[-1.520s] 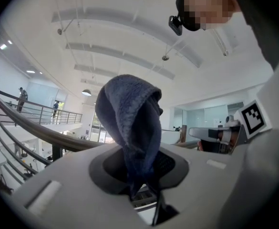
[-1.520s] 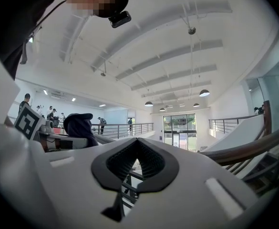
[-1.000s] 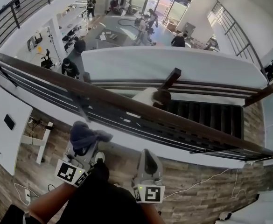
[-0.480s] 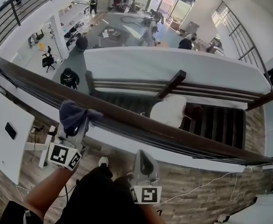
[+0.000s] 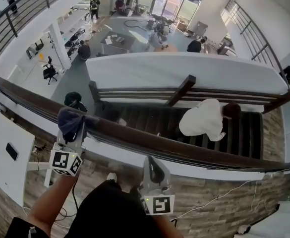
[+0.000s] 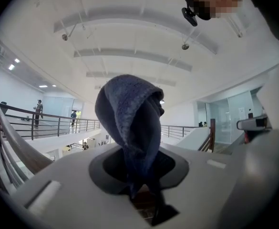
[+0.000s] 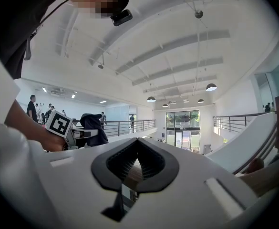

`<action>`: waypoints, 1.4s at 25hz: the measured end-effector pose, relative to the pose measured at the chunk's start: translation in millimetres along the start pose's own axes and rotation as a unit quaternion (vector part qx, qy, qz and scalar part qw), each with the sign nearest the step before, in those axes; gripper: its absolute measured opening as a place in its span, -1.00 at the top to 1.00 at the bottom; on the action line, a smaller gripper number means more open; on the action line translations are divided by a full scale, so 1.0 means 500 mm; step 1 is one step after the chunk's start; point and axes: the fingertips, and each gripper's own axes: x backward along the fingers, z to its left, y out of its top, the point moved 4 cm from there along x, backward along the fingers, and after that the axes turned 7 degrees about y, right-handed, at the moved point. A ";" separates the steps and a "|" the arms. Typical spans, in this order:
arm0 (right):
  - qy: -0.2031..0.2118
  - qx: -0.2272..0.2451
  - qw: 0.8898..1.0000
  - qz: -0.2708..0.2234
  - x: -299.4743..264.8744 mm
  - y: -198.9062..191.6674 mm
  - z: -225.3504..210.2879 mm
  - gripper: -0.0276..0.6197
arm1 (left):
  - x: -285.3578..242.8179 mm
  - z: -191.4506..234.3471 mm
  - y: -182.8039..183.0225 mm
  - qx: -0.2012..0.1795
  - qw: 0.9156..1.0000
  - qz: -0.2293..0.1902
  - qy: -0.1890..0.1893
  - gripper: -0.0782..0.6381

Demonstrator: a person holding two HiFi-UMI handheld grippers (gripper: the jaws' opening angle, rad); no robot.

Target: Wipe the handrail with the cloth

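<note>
A dark brown handrail [image 5: 194,151] runs across the head view from upper left to lower right. My left gripper [image 5: 71,129] is shut on a dark blue cloth [image 5: 69,119], and the bunched cloth rests against the rail's left part. In the left gripper view the cloth [image 6: 129,118] stands up between the jaws and hides their pads. My right gripper [image 5: 152,163] sits just on the near side of the rail, near the middle, shut with nothing held. The right gripper view shows the closed pads of my right gripper [image 7: 137,162] and, off to the left, the cloth [image 7: 94,128].
Thin lower rails run under the handrail. Beyond it a dark staircase [image 5: 149,119] descends, with a person in white [image 5: 204,119] on it. A hall with people lies far below. A white cable [image 5: 219,195] trails on the wooden floor at my feet.
My left gripper has carried the cloth leftward and up from below the rail onto it. The right gripper has shifted only slightly. The person on the stairs has moved right.
</note>
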 end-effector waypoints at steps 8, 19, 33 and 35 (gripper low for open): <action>0.003 -0.004 1.000 0.007 -0.007 -0.004 -0.020 0.91 | -0.036 0.012 -0.054 -0.019 0.999 0.042 0.011 0.55; 0.004 -0.013 1.000 0.006 -0.003 -0.001 -0.037 0.91 | -0.054 -0.018 -0.120 -0.036 0.996 0.081 0.003 0.55; -0.032 -0.019 0.999 -0.002 0.069 -0.003 -0.088 0.91 | -0.059 -0.081 -0.143 -0.051 0.995 0.087 -0.017 0.55; -0.037 -0.019 0.999 -0.002 0.081 -0.004 -0.095 0.91 | -0.062 -0.092 -0.145 -0.049 0.995 0.086 -0.015 0.55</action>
